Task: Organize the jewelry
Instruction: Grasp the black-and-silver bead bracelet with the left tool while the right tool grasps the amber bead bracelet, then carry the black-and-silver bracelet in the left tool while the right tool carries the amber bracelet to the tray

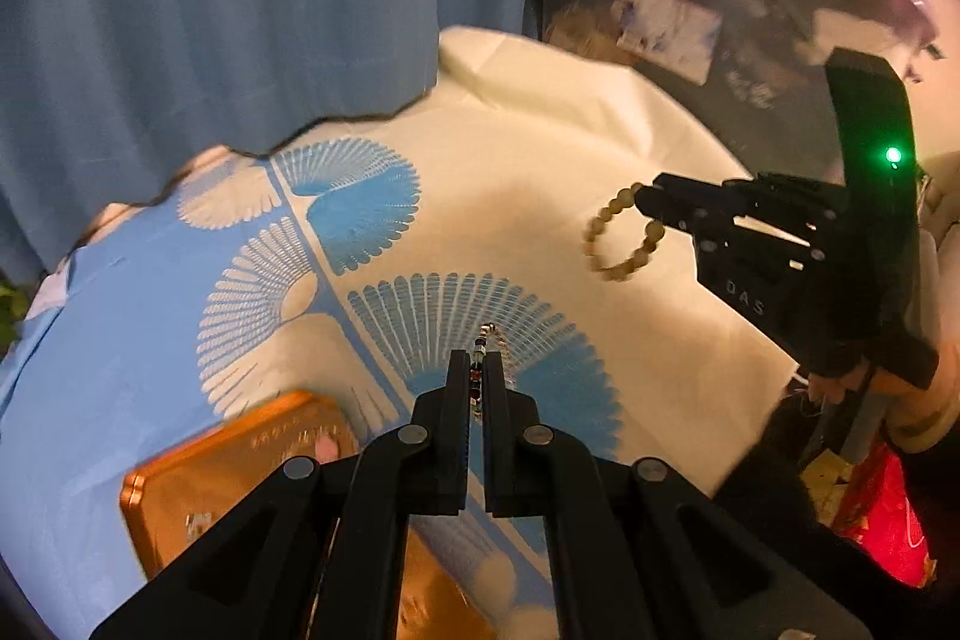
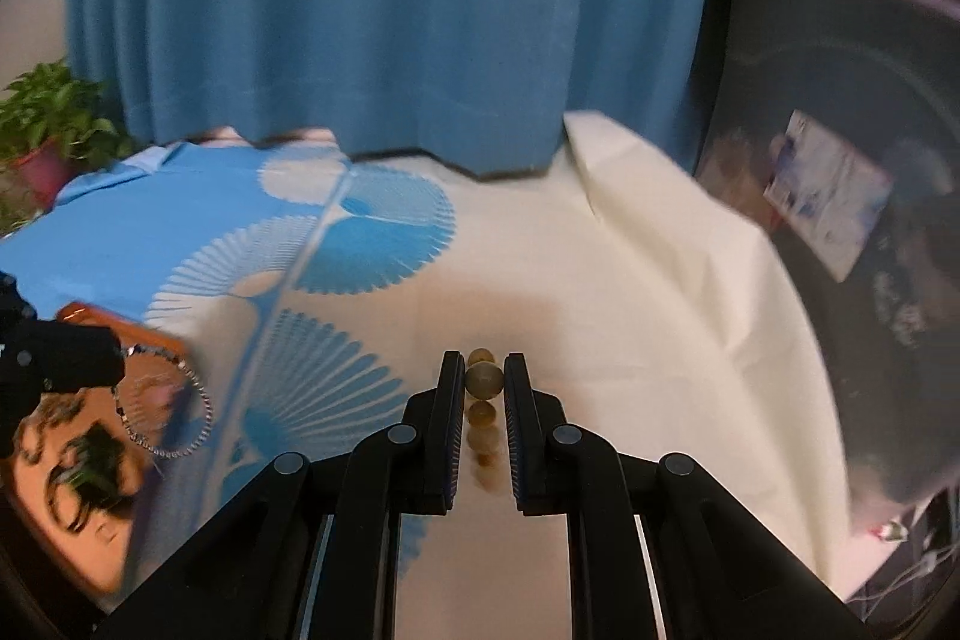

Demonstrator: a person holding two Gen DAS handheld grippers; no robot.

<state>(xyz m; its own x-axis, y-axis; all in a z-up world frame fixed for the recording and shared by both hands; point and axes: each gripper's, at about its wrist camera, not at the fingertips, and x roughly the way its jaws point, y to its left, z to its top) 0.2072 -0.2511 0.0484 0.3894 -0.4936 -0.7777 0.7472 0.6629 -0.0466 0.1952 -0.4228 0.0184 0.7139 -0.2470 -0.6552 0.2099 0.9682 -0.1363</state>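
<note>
My left gripper (image 1: 476, 363) is shut on a thin chain bracelet (image 1: 492, 340) of small silver and dark beads, held above the blue-and-cream cloth (image 1: 252, 280). From the right wrist view that bracelet (image 2: 180, 400) hangs as a sparkling loop under the left gripper (image 2: 117, 364), over the copper tin. My right gripper (image 2: 483, 367) is shut on a bracelet of round tan beads (image 2: 483, 379). In the left wrist view that beaded bracelet (image 1: 618, 235) dangles as a ring from the right gripper (image 1: 645, 205) above the cream cloth.
A copper-coloured tin box (image 1: 228, 466) lies on the blue part of the cloth at the lower left. A blue curtain (image 2: 390, 10) hangs behind the table. A potted plant (image 2: 48, 124) stands at the far left. A dark round tub (image 2: 870, 160) with a paper packet sits at the right.
</note>
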